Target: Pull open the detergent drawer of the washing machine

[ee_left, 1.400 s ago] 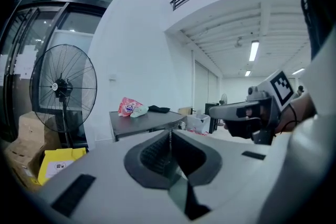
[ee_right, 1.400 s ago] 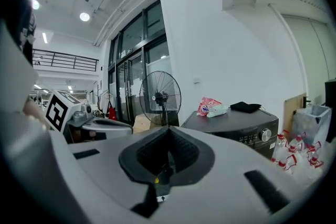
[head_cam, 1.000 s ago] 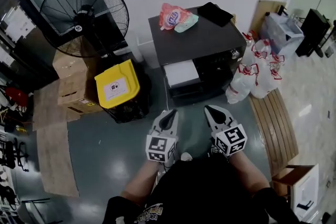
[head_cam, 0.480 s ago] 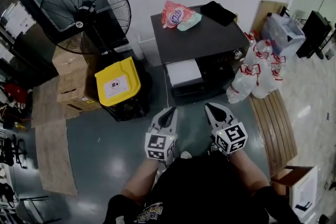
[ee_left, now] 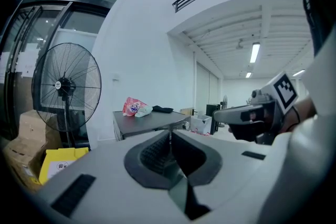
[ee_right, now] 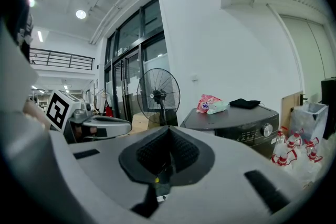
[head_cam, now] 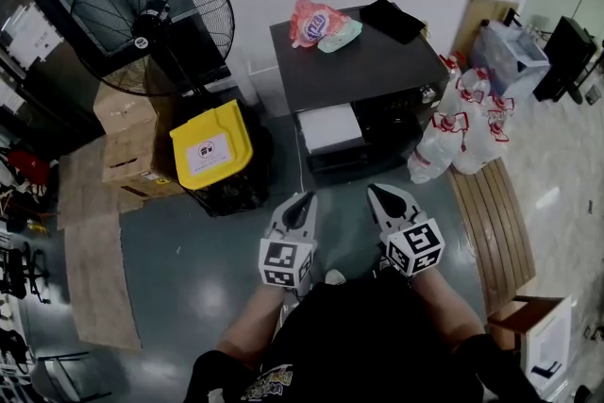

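- Detergent drawer (head_cam: 327, 128): a white panel at the front left of the dark washing machine (head_cam: 363, 61), facing the person, long side across the front. I can't tell whether it is pulled out.
- Left gripper (head_cam: 307, 201) and right gripper (head_cam: 377, 196): both clenched on nothing, pointing at the machine, apart from it.

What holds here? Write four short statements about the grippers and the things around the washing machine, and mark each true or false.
1. The left gripper and the right gripper are both shut and empty. True.
2. A pink bag lies on top of the washing machine. True.
3. In the head view the yellow bin stands at the machine's right. False: it stands at its left, below the fan.
4. The left gripper touches the machine. False: both grippers are apart from it, close to the person's body.
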Demonstrator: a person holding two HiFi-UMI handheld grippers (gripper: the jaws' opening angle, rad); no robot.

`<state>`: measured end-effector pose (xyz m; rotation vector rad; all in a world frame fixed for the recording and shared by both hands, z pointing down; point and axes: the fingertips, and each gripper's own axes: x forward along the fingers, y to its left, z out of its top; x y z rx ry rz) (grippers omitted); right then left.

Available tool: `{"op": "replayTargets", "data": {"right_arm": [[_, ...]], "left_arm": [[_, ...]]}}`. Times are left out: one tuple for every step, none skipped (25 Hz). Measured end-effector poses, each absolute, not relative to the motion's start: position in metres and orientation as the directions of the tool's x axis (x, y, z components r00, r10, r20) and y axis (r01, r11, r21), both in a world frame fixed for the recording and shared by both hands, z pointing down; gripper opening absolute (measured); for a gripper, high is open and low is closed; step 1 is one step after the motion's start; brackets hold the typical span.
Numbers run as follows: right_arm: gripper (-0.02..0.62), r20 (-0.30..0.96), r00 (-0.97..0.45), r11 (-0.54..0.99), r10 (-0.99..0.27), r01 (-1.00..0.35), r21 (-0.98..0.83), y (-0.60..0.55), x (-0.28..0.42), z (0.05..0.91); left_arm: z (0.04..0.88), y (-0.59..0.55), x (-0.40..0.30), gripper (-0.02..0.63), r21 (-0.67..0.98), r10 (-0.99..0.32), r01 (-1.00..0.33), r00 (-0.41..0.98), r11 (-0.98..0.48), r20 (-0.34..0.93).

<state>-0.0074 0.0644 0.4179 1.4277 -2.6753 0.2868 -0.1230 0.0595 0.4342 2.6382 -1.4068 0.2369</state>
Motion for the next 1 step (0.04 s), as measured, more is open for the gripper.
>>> {"op": "replayTargets", "data": {"right_arm": [[0.005, 0.171, -0.558, 0.545, -0.812, -0.83, -0.121, 0.0649, -0.0076, 0.4177]], "left_arm": [[0.4343, 0.0599, -0.1233, 0.014, 0.051, -0.811, -0.833, 0.549, -0.551, 0.205]]}}
